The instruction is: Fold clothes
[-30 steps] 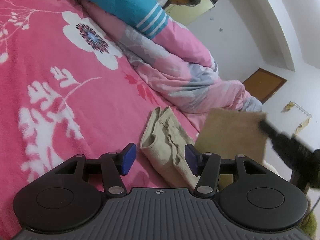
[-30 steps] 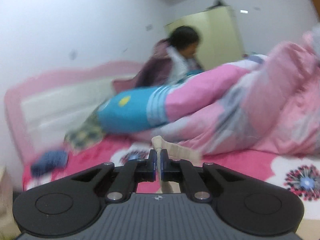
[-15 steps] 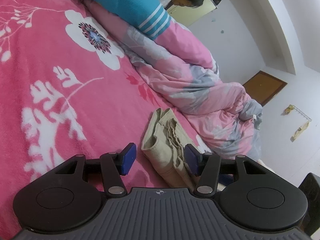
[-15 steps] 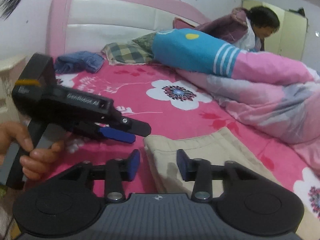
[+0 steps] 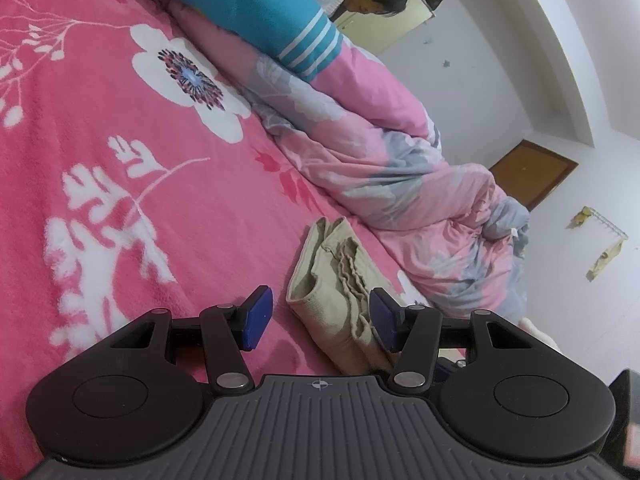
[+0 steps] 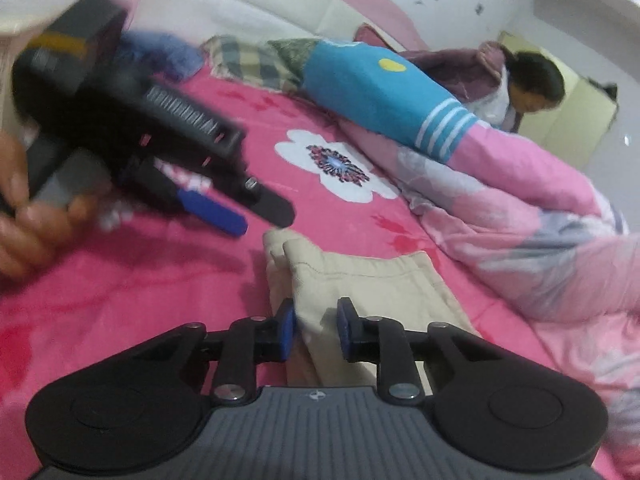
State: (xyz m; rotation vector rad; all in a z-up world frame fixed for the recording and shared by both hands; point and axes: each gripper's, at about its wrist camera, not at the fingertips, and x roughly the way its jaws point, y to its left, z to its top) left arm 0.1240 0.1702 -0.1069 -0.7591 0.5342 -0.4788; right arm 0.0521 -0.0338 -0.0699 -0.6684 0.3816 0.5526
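While the beige garment [image 6: 360, 280] lies folded on the pink floral blanket [image 5: 120, 200], we find neither claw gripping it. The right gripper [image 6: 314, 326] has just been closing its jaws; they stand partly apart, with the garment's near edge rising between the pads, which do not visibly press on it. The left gripper [image 5: 320, 316] holds its jaws half spread, the bundle's stacked end just ahead of and between its fingertips, with nothing pinched. In the right wrist view that left gripper [image 6: 236, 220] hovers just beyond the far corner of the cloth.

Risks as we judge them:
- The stacked layers near the left claw show loose, rippled edges; a pinch taking only the top ply would likely peel the fold open.
- The right claw sits over a seam line; closing off-centre could drag the bundle sideways and skew it.
- The plush blanket may catch in either claw if the jaws close low, lifting bedding with the garment.
- The rumpled quilt [image 5: 400, 184] lies just beside the garment, to the right of the left claw; a wide swing could snag it.
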